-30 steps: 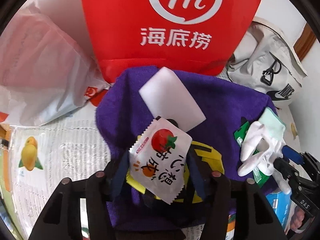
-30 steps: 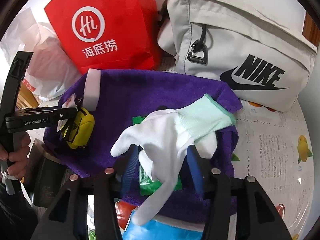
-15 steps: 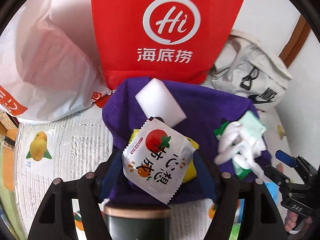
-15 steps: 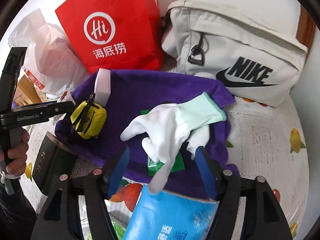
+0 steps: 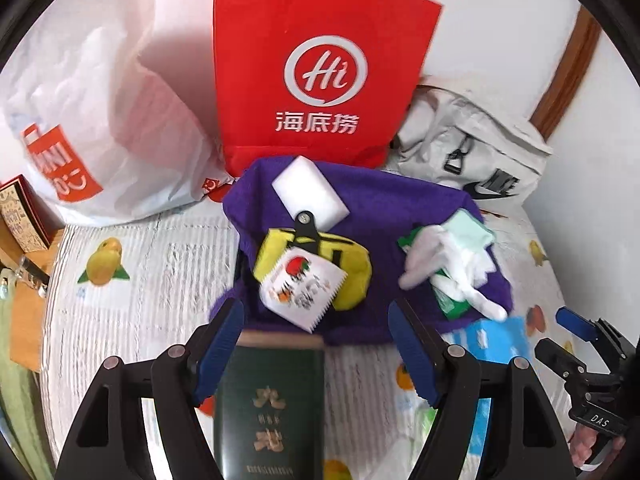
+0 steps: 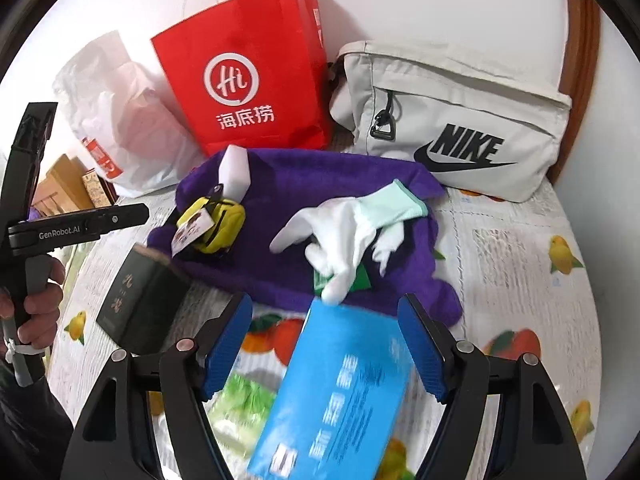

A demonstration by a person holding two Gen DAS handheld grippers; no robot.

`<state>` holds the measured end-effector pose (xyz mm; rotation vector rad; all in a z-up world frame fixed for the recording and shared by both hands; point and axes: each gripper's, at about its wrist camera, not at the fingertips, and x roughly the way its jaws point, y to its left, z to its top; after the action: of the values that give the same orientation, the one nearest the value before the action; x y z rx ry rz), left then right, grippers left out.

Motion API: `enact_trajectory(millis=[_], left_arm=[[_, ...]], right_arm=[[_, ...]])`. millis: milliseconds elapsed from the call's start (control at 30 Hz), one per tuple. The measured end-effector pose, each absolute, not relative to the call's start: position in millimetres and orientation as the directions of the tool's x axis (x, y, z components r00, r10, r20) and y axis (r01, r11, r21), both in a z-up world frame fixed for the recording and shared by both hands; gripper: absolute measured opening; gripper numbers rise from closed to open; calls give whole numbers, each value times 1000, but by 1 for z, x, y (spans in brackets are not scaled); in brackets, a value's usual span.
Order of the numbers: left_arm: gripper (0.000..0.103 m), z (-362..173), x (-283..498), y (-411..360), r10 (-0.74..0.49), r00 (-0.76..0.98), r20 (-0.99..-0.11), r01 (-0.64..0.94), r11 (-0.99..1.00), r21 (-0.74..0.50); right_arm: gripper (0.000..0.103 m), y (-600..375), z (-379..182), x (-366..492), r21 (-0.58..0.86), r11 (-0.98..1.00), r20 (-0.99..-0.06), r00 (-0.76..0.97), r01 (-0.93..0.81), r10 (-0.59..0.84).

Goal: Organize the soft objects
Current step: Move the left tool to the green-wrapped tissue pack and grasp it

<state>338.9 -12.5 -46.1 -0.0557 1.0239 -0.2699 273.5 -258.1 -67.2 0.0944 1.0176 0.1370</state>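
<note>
Between the blue-padded fingers of the left gripper (image 5: 316,344) nothing is pinched: the jaws stand spread, and through the gap shows the top of a dark green box (image 5: 270,404) whose lower end the frame cuts off. Just beyond the fingertips a purple towel (image 5: 384,208) lies rumpled on the tabletop (image 5: 168,264), and on it a blurred snack packet (image 5: 302,286) with a tomato picture leans on a yellow pouch (image 5: 348,268), hiding part of it; a white sponge block (image 5: 310,192) sits past them near the towel's far edge. The right gripper (image 6: 326,344) is spread too and opening a little wider, with nothing pressed by its pads; a blue tissue pack (image 6: 340,392), smeared by motion, shows in the gap below them, its print unreadable. Ahead of those fingertips, apart from them, a white glove (image 6: 340,228) with a pale green cuff sprawls on the towel over a green wrapper (image 6: 360,280) that is mostly covered. A hand (image 6: 36,312) at the left edge of the right wrist view grips the other tool's handle. Behind the towel stand a red paper bag (image 6: 248,72), a white plastic bag (image 5: 100,120) and a grey Nike bag (image 6: 452,120), its right end hidden by the lens rim.
</note>
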Motion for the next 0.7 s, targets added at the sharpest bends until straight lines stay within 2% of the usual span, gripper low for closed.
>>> enact_trajectory(millis=[267, 700], left_arm=[[73, -52, 281, -29, -286, 465, -838, 255, 950, -182], [73, -105, 209, -93, -292, 363, -885, 389, 911, -141]], right_arm=[[75, -253, -57, 214, 156, 984, -830, 529, -84, 177], [75, -269, -74, 133, 194, 980, -836, 513, -53, 193]])
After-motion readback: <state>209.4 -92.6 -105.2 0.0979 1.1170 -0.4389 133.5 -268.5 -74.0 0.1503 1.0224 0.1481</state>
